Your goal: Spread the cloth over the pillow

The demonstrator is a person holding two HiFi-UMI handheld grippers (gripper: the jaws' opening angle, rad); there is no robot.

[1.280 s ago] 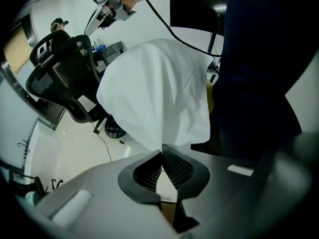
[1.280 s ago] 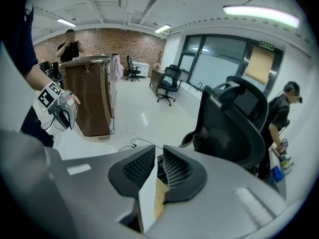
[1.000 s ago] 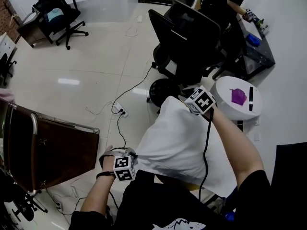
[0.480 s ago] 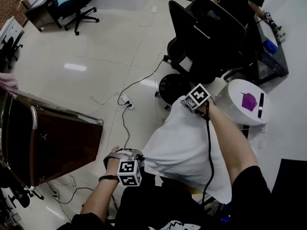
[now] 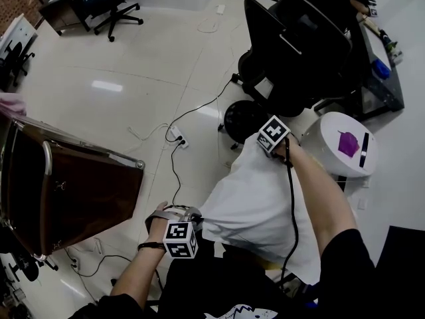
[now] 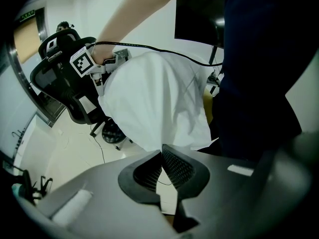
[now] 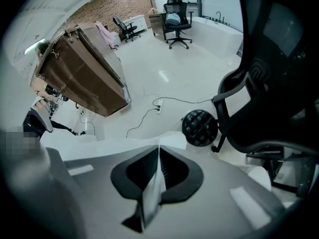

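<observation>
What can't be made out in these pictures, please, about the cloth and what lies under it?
- Pillow: head view, the white cloth covers it; no view shows it plainly.
- Cloth's near edge: head view, behind the person's dark shirt and right arm.
- Purple thing on the round white stand: head view, too small to identify.

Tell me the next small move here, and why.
Probably pull the two grippers gently apart to draw the cloth taut. The left gripper is shut on its near corner, the right gripper has just closed its jaws on the far edge, and the cloth between them shows folds.
</observation>
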